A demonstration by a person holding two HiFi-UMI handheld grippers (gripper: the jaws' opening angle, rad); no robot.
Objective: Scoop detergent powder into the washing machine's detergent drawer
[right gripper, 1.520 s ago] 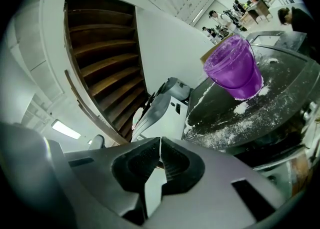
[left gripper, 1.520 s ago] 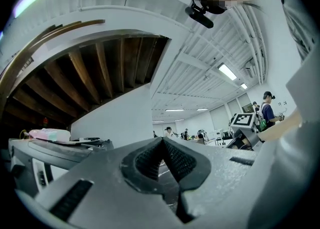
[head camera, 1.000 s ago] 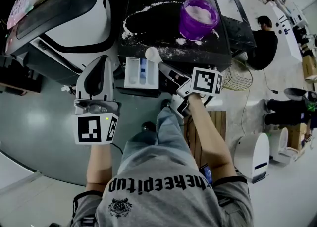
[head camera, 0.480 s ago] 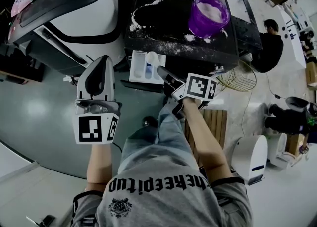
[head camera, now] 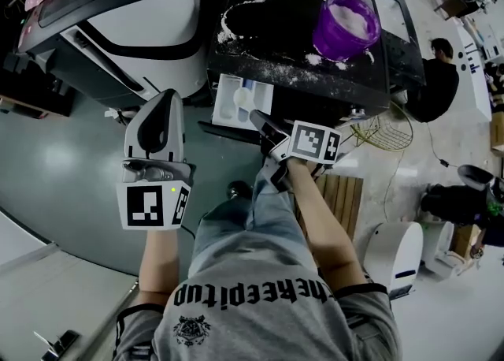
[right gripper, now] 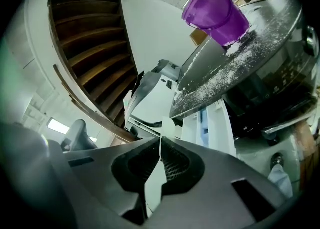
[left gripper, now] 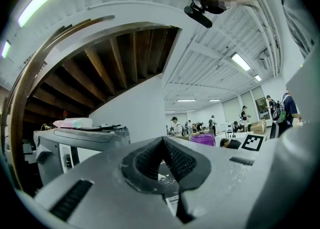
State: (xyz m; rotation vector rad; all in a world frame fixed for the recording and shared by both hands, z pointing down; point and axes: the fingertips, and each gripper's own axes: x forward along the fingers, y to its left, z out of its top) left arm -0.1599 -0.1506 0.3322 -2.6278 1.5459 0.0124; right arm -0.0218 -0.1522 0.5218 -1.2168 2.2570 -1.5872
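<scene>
Grey floor (head camera: 63,186) is filling the lower left of the head view, and two washing machines are standing along the upper edge. A white one (head camera: 134,28) is sitting at the upper left. A black-topped one (head camera: 276,36) is sitting at the upper middle, with loose detergent powder (right gripper: 240,58) scattered over its lid.

A purple tub (head camera: 345,24) is standing upright on that lid toward the upper right, showing white powder inside. Below the lid's front edge, the detergent drawer (head camera: 224,103) is standing pulled out, with pale compartments and a blue part showing.

The right gripper (head camera: 257,119) is reaching up from the middle of the frame. Its tongs are pinching the thin white handle of the scoop (head camera: 243,99), closed hard on it with only the handle between them. In the right gripper view, the right gripper (right gripper: 160,142) is showing that handle as a narrow strip running up between the pads. The scoop's (right gripper: 168,129) bowl is poking out beyond the tips, just beside the drawer (right gripper: 220,128).

From the head view the bowl is lying over the drawer (whether it is touching cannot be told).

The left gripper (head camera: 164,98) is hanging at the left of the frame, well apart from the drawer. In its own view the left gripper's (left gripper: 162,142) tongs are pressed together at the tips, gripping nothing.
</scene>
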